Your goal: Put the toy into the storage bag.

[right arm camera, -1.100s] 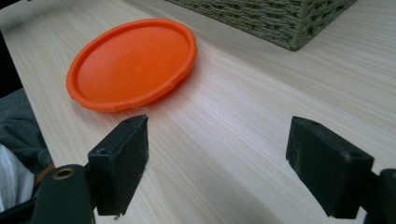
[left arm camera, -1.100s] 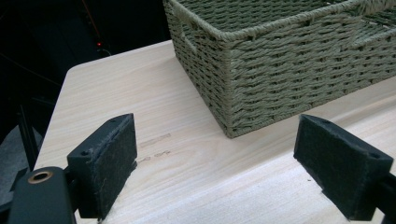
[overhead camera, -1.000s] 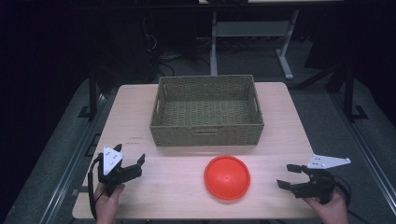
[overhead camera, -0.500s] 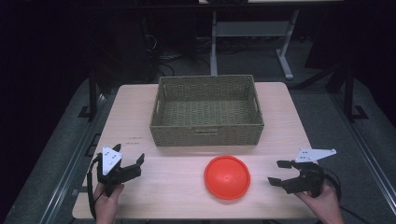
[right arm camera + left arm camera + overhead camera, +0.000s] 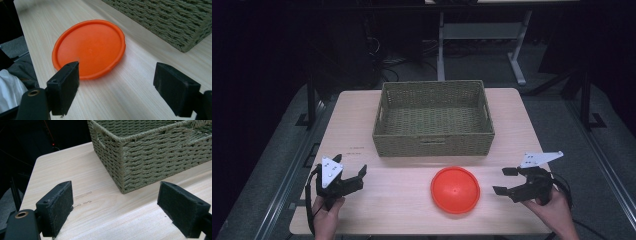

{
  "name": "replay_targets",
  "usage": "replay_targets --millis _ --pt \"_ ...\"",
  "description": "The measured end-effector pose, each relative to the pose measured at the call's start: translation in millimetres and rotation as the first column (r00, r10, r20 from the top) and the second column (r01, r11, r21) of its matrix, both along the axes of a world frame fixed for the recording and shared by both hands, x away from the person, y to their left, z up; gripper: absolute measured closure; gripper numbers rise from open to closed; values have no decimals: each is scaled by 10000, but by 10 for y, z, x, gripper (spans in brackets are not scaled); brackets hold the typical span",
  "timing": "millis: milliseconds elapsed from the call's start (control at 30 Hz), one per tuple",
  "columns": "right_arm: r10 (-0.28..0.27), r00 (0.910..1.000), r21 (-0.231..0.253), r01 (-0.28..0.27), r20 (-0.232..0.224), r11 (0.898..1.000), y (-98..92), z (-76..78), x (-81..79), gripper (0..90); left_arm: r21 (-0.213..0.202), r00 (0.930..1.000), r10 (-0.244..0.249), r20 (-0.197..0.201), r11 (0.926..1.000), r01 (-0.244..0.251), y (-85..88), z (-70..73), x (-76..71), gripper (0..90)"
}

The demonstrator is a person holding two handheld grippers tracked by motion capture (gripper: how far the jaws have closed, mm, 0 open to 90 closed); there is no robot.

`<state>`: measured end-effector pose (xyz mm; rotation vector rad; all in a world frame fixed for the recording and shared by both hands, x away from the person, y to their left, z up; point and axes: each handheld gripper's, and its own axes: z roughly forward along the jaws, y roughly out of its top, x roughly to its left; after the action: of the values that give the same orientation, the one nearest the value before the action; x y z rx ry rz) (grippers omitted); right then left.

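The pale wooden surface (image 5: 362,125) carries a woven olive-green rectangular basket (image 5: 433,119), empty and open on top, probably to receive something. Just in front of the right hand-held gripper (image 5: 508,181) lies the round orange plastic disc (image 5: 455,189), flat, between its released jaws' line of aim. The left hand-held gripper (image 5: 357,176) rests apart, also released, aimed at the basket's corner.

The basket (image 5: 172,20) is cut off at the right gripper view's edges.
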<state>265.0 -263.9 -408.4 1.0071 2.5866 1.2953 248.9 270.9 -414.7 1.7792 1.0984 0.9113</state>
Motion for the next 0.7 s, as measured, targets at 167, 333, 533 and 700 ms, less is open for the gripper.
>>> replay_targets --millis 167,333,533,700 --pt "140 9999 -60 -140 -20 9999 48 39 38 205 27 10000 -40 -7 10000 40 -7 -2 -2 128" --pt "218 9995 -274 -224 -237 9994 129 15 69 208 82 10000 -88 5 9999 88 -13 -2 -1 128" --pt "363 9987 -192 -370 -356 9991 205 -5 112 208 71 10000 -92 12 9999 92 -22 -4 -6 128" --pt "512 9982 -217 -518 -297 9984 289 2 157 210 140 9999 -137 25 9998 137 -19 -3 -9 128"
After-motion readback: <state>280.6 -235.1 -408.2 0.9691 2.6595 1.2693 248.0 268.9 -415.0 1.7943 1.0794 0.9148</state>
